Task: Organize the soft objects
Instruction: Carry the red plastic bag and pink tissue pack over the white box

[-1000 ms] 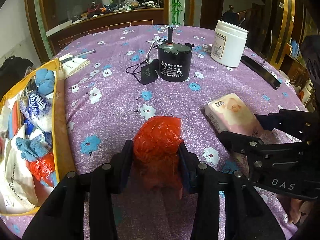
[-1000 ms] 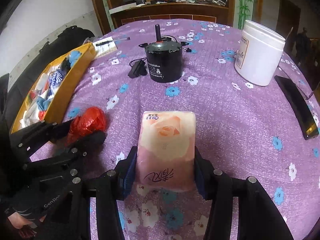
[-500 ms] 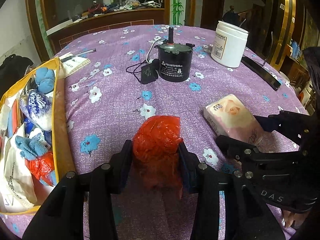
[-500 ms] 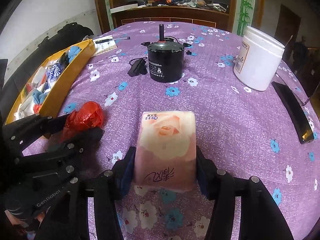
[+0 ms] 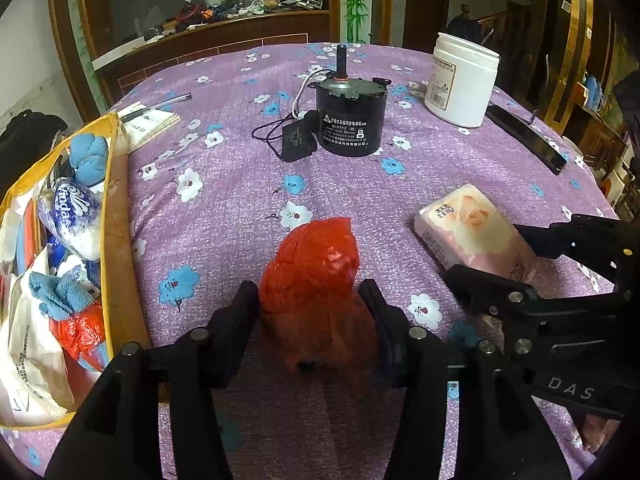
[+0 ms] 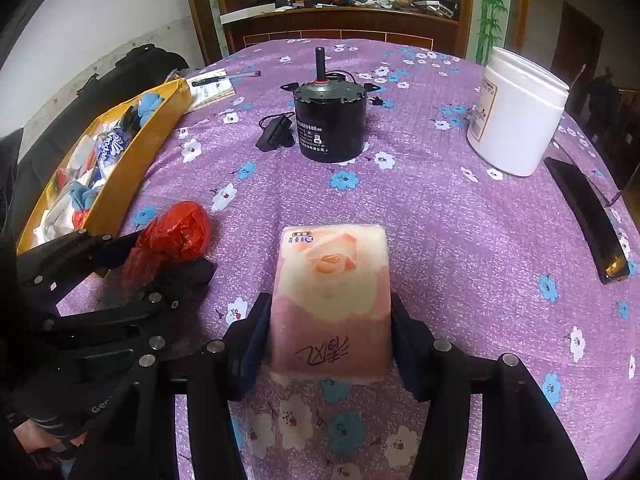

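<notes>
My left gripper (image 5: 310, 304) clamps a crumpled red plastic bag (image 5: 314, 264) between its fingers, above the purple floral counter (image 5: 240, 184). My right gripper (image 6: 326, 332) grips a pink tissue pack (image 6: 332, 292). A yellow bin (image 5: 114, 216) sits left of the left fingers.

A crumpled red plastic bag (image 5: 314, 264) is clamped between the two fingers of the left gripper (image 5: 310, 308), its bunched top pointing away over the purple flowered tablecloth (image 5: 240, 184). A soft tissue pack (image 6: 332, 296), pink and white with a rose printed on it, is squeezed lengthwise between the fingers of the right gripper (image 6: 328, 336). At the left table edge an open yellow bag (image 5: 114, 216) is seen, filled with blue cloths, a tissue pack, white bags and another red bag.
</notes>
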`<state>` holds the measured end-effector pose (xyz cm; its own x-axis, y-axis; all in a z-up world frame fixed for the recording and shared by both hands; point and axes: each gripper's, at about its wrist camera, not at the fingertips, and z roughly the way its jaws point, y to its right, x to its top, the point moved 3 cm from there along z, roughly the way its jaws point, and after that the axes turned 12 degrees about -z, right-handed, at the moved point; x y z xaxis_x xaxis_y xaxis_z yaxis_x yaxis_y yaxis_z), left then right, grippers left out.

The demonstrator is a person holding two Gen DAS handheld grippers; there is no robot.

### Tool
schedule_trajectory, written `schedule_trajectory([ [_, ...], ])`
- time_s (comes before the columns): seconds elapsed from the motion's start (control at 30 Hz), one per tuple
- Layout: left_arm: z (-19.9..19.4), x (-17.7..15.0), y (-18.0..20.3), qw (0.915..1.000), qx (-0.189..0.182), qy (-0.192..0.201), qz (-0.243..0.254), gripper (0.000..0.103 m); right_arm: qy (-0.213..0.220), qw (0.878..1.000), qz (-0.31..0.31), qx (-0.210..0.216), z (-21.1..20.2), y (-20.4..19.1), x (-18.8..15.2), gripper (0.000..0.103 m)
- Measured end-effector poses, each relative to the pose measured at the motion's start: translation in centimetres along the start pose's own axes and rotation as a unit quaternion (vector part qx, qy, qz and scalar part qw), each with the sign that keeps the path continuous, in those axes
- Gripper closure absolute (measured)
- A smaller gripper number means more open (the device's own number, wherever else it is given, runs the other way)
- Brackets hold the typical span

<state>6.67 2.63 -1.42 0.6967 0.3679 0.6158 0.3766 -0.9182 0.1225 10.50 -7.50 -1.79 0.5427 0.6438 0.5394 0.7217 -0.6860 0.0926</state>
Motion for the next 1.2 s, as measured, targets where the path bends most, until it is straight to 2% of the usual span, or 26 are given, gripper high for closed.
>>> schedule_trajectory([
  [0.3,0.1,0.0,-0.1,1.0000,0.002,-0.001,0.000,0.046,0.010,1.000,0.010,-0.005,-0.5,0.6,-0.2,0.050],
  [0.67,0.2,-0.1,0.0,0.9999,-0.010,-0.007,0.002,0.037,0.000,1.000,0.012,0.005,0.1,0.7,-0.3,0.047],
  [0.93,0.2,-0.1,-0.1,0.9999,-0.010,-0.007,0.000,0.036,0.008,1.000,0.017,0.005,0.2,0.8,-0.4,0.046],
  [1.0,0.1,-0.1,-0.2,0.9999,-0.011,-0.006,0.000,0.037,0.007,1.000,0.022,0.011,0.1,0.9,-0.4,0.046],
  [1.1,-0.1,-0.2,-0.2,0.9998,-0.017,-0.002,0.002,0.055,0.004,0.999,0.026,0.023,-0.2,1.0,-0.3,0.044],
  [1.13,-0.2,-0.2,-0.2,0.9998,-0.019,0.000,0.003,0.066,0.004,0.999,0.026,0.021,-0.4,0.9,-0.3,0.043],
  [1.2,-0.3,-0.2,0.0,0.9997,-0.026,-0.001,0.003,0.069,0.010,1.000,0.025,0.015,-0.8,0.9,-0.2,0.038],
])
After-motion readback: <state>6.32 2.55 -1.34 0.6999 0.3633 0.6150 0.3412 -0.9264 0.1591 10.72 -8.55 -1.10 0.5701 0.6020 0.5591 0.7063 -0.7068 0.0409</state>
